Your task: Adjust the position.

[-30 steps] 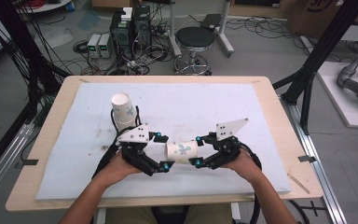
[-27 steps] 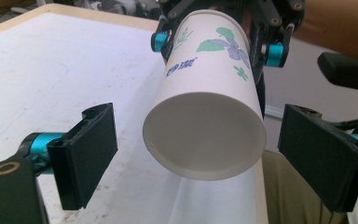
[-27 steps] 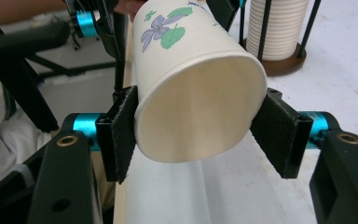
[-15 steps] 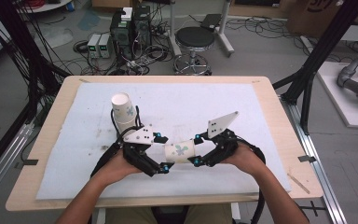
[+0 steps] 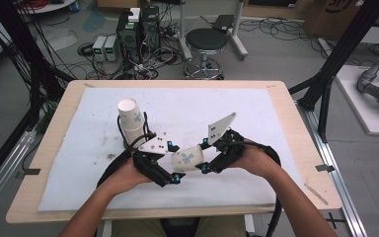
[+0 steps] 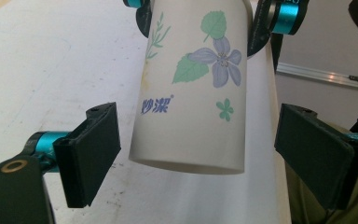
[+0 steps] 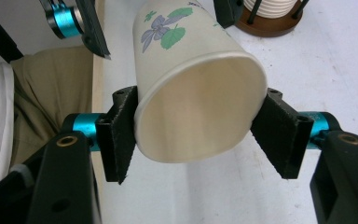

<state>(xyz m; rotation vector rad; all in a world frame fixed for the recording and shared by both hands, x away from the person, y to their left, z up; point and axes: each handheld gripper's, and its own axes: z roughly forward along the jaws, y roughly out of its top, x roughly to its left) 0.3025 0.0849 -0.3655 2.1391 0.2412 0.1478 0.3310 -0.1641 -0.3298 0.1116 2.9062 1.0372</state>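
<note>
A white paper cup (image 5: 187, 158) with a blue flower print hangs on its side above the white mat, between both grippers. My right gripper (image 5: 203, 155) is shut on it at the rim end. In the right gripper view, the right gripper (image 7: 198, 135) squeezes the cup (image 7: 177, 42) so that its mouth is slightly oval. My left gripper (image 5: 175, 163) is at the cup's base end. In the left gripper view, the left gripper (image 6: 203, 149) is open, and its pads (image 6: 93, 149) stand clear of the cup (image 6: 196, 93) on both sides.
A stack of the same cups (image 5: 131, 118) stands upside down on a round brown holder (image 7: 272, 21), just behind my left hand. The white mat (image 5: 256, 113) covers most of the wooden table (image 5: 296, 128). A stool, cables and equipment lie on the floor beyond.
My right gripper has shifted a little left and rolled, tilting the cup's rim end up. The left hand has barely moved.
</note>
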